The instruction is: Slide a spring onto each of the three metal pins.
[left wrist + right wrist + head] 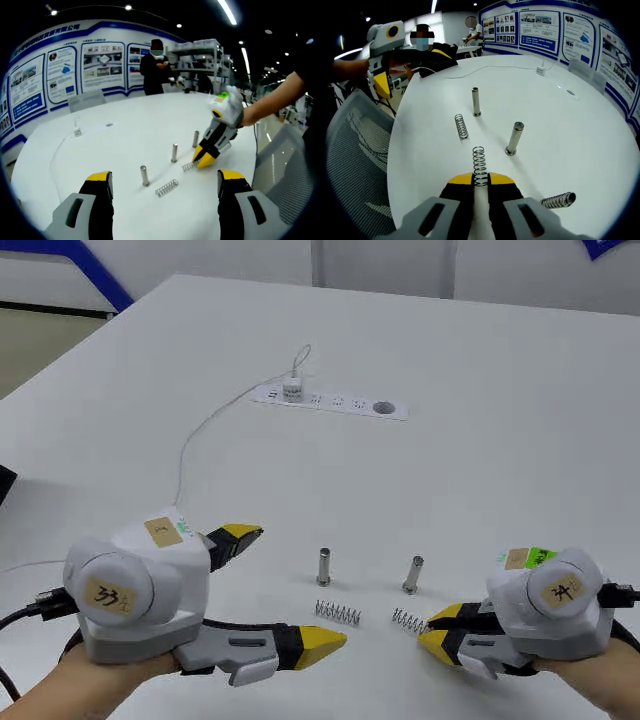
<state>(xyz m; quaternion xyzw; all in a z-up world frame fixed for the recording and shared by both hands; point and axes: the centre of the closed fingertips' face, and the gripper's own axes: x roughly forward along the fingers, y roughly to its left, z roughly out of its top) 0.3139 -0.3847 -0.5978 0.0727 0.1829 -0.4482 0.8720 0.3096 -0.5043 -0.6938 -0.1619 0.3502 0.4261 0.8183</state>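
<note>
Over on the left of the white worktop (480,440), the left tool (298,585) sits low with its yellow-tipped jaws spread wide and nothing between them. Just right of it a metal pin (324,566) stands upright. A loose spring (337,613) lies flat on the worktop just in front of that pin, not touching it. Way behind those, a power strip (330,400) lies on the worktop with a white cable (215,420) running off to the left. Next over, a second pin (413,574) stands upright too. Near its base is another spring (407,619), and this one's pinched by one end in the right tool (432,630), jaws pressed together on it, free end poking out toward the pins. The right gripper view also has a coiled piece (559,200) just right of the jaws. Can't tell whether that's a bare spring or one sitting on a pin.
</note>
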